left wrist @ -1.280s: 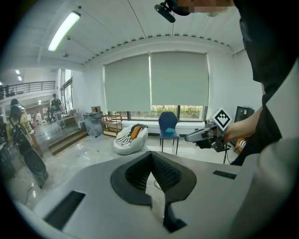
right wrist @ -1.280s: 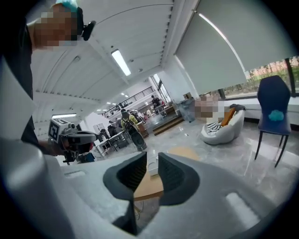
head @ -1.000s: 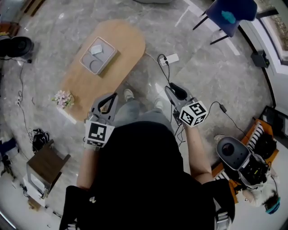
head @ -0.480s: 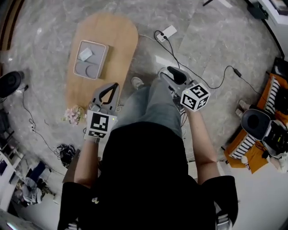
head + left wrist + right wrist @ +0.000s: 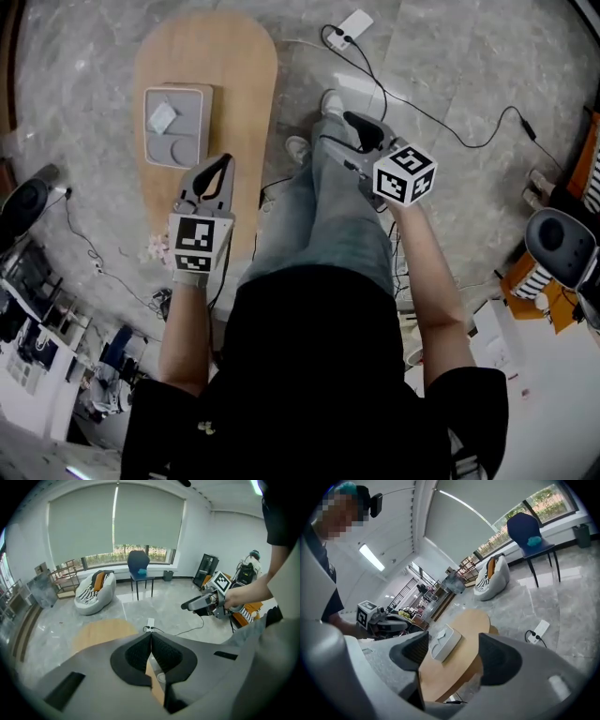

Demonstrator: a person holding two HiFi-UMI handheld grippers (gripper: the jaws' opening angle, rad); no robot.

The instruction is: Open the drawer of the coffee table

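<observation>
Jaws of the left gripper (image 5: 151, 638) together, empty. Oval light-wood bench (image 5: 234, 84) at eleven o'clock, its drawer unseen, carrying a grey square tray (image 5: 178, 125). Right gripper (image 5: 453, 641) jaws apart, just opening, nothing between. Risk: a blind reach misses the handle and jolts the tray.

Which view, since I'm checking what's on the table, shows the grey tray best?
Head view: the tray is seen whole from above, lying on the table. The right gripper view shows it slanted, from a low side angle. The left gripper view misses it.
</observation>
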